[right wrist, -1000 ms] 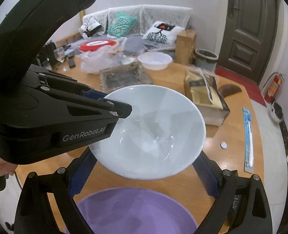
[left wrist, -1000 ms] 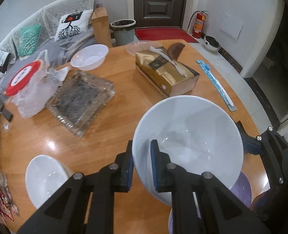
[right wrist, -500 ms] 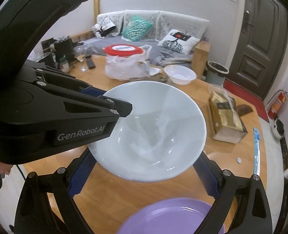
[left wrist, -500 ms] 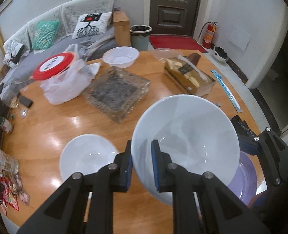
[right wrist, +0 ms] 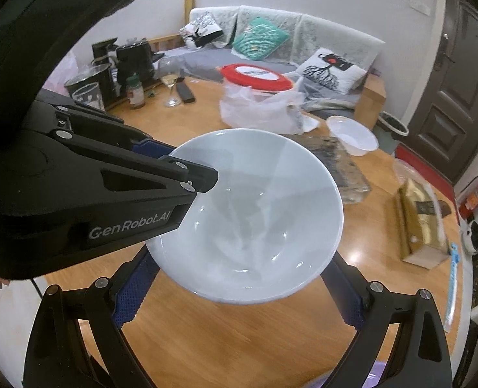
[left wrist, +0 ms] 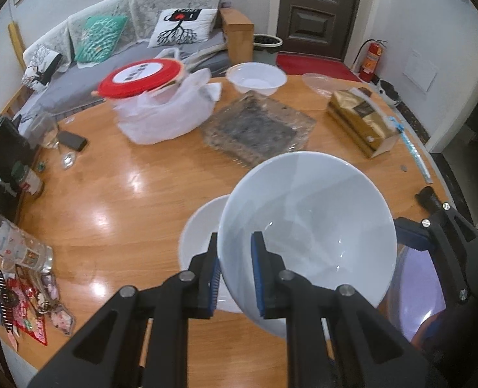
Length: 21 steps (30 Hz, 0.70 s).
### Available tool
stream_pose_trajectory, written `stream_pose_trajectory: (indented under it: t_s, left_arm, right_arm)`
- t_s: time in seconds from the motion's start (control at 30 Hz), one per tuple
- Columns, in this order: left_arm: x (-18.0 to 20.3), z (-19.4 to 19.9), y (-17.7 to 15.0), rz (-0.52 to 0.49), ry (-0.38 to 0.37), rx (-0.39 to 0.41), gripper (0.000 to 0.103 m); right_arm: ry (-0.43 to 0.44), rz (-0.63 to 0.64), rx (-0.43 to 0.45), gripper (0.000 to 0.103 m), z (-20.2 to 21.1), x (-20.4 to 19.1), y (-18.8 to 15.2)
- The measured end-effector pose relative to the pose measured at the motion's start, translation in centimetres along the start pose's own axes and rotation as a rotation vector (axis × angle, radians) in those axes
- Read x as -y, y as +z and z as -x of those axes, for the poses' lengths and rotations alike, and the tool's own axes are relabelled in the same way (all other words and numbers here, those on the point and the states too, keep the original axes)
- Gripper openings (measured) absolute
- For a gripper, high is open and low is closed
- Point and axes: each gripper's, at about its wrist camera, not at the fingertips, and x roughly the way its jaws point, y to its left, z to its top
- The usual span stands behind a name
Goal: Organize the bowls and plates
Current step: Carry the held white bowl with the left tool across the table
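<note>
While the big white bowl [left wrist: 306, 226] is hanging in the air over the wooden table [left wrist: 116, 200], my left claw [left wrist: 235, 271] is pinching its rim; my right claw [right wrist: 239, 291] is spread wide around its sides, I cannot tell if touching; a smaller white bowl [left wrist: 200, 232] is sitting just under it; a purple plate [left wrist: 416, 281] is lying beside.

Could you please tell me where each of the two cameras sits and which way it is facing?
Left wrist: on the left gripper, looking along its fingers across the round table toward the sofa and door; its fingers pinch the rim of the large white bowl, with the right gripper's finger at right.
Right wrist: on the right gripper, facing the sofa; its open fingers flank the bowl, and the left gripper enters from the left.
Shared: the bowl, the red-lidded container, the gold box.
</note>
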Motion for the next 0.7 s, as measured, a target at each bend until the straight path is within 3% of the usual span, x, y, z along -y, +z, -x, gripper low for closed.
stream_pose_trajectory:
  t_s: [0.3,0.7]
  left_arm:
    - [-3.2,-1.7,-0.5,0.021,0.008,-0.034,0.013]
    - [-3.5,-4.1,-0.9,0.024,-0.005,-0.068,0.013]
  right_arm:
    - [0.038,0.012,-0.036,0.094,-3.5,-2.0,1.2]
    - [0.037,0.029,-0.078,0.094,-4.7,-1.7,1.2]
